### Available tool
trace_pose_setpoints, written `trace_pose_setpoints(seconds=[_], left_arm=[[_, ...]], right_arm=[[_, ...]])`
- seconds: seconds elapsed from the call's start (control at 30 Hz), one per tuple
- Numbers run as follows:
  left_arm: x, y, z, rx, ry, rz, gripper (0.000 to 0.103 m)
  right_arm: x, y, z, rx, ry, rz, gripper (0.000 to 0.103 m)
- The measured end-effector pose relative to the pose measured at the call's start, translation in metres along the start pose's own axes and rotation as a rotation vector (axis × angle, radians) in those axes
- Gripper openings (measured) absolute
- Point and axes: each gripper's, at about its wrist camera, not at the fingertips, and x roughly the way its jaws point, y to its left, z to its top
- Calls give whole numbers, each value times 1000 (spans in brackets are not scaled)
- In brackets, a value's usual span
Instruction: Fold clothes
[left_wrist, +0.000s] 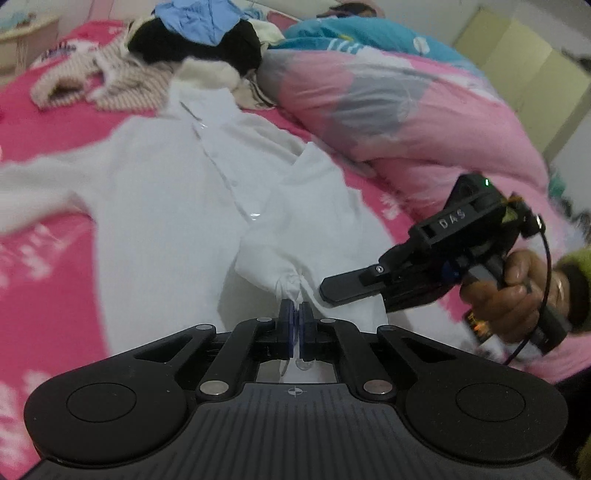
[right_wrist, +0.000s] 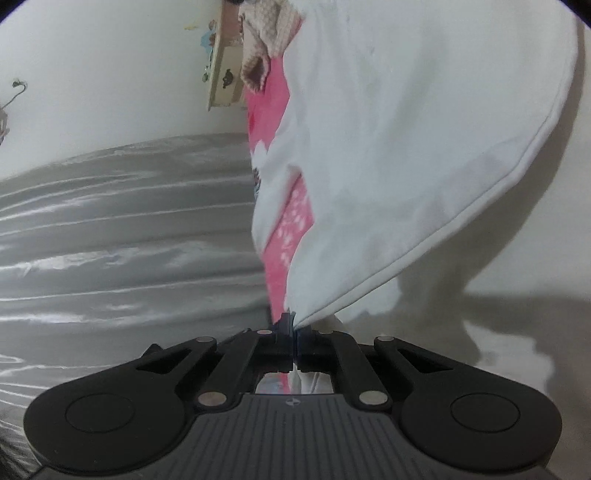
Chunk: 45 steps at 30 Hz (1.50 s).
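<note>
My left gripper (left_wrist: 295, 314): jaws closed, pinching a bunched bit of the white shirt (left_wrist: 166, 192), fabric puckered right at the tips. My right gripper (right_wrist: 293, 325): jaws closed too, clamped on the stitched hem edge of the same shirt, cloth rising away from the tips and up across the view.

Shirt lies spread button-side up on the pink bedsheet (left_wrist: 48, 288), collar at the far end, one sleeve out to the left, the near right part lifted and folded over toward the middle.

Left wrist view only: my right gripper from outside, its fingers lying against the shirt hem near my left jaws, held by my right hand (left_wrist: 517, 291) with a green cuff; a pile of clothes (left_wrist: 192, 40) at the far end of the bed (black, blue, striped beige); a pink and blue quilt (left_wrist: 388, 107) on the right.

Right wrist view only: grey curtain (right_wrist: 129, 229), white wall, small cream cabinet (right_wrist: 225, 77), all tilted sideways.
</note>
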Motion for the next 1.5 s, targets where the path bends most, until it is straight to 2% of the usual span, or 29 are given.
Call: trace_pose_setpoints(seconds=[0.07, 0.1, 0.17, 0.23, 0.33, 0.37, 0.4, 0.5, 0.67, 0.73, 0.8, 0.97, 1.03, 1.1, 1.13, 1.17, 1.2, 1.3, 1.33, 1.4, 1.47, 1.5], left_arm=[[-3, 4, 2, 49, 45, 27, 1], [-2, 7, 2, 67, 74, 35, 1], [9, 16, -2, 53, 128, 33, 4], [17, 26, -10, 3, 158, 35, 17], [22, 37, -23, -70, 170, 30, 22], [20, 37, -26, -73, 163, 24, 27], [19, 34, -30, -63, 157, 24, 34], [19, 14, -36, 11, 155, 56, 43], [22, -25, -45, 164, 160, 130, 56], [23, -39, -51, 185, 145, 175, 59], [28, -49, -54, 160, 132, 222, 59], [41, -52, -56, -17, 106, 276, 58], [49, -54, -57, -47, 116, 319, 54], [54, -58, -60, -32, 113, 377, 25], [55, -58, -62, -25, 119, 399, 17], [56, -56, -62, -18, 130, 423, 5], [54, -55, -61, 0, 135, 445, 4], [29, -65, -52, 161, 93, 530, 3], [20, -72, -50, 257, 72, 565, 3], [5, -93, -54, 512, 39, 641, 3], [3, -106, -69, 657, 67, 638, 3], [3, -112, -76, 723, 84, 632, 6]], right_arm=[[18, -3, -1, 24, 14, 5, 10], [25, -6, -2, 19, 23, -19, 14], [34, -14, -1, 1, 32, -80, 44], [38, -25, 1, 1, 35, -156, 44], [31, -36, 5, 27, 16, -187, 49], [28, -37, 7, 27, 6, -195, 51], [25, -38, 8, 27, -4, -203, 52], [23, -42, 10, 40, -12, -224, 53], [23, -47, 5, 58, -9, -234, 56], [17, -48, 5, 70, -32, -238, 57], [15, -50, 7, 87, -59, -240, 57], [11, -52, 15, 113, -118, -239, 57], [11, -51, 18, 103, -124, -225, 53], [13, -50, 22, 80, -128, -228, 38], [14, -48, 24, 65, -124, -229, 25], [15, -46, 25, 49, -119, -229, 15], [16, -42, 26, 25, -114, -227, 12], [17, -24, 25, -60, -96, -187, 6], [16, -17, 24, -91, -89, -165, 6], [11, -3, 16, -185, -70, -143, 6], [10, 3, 10, -260, -48, -156, 6], [12, -1, 6, -294, -30, -207, 6]])
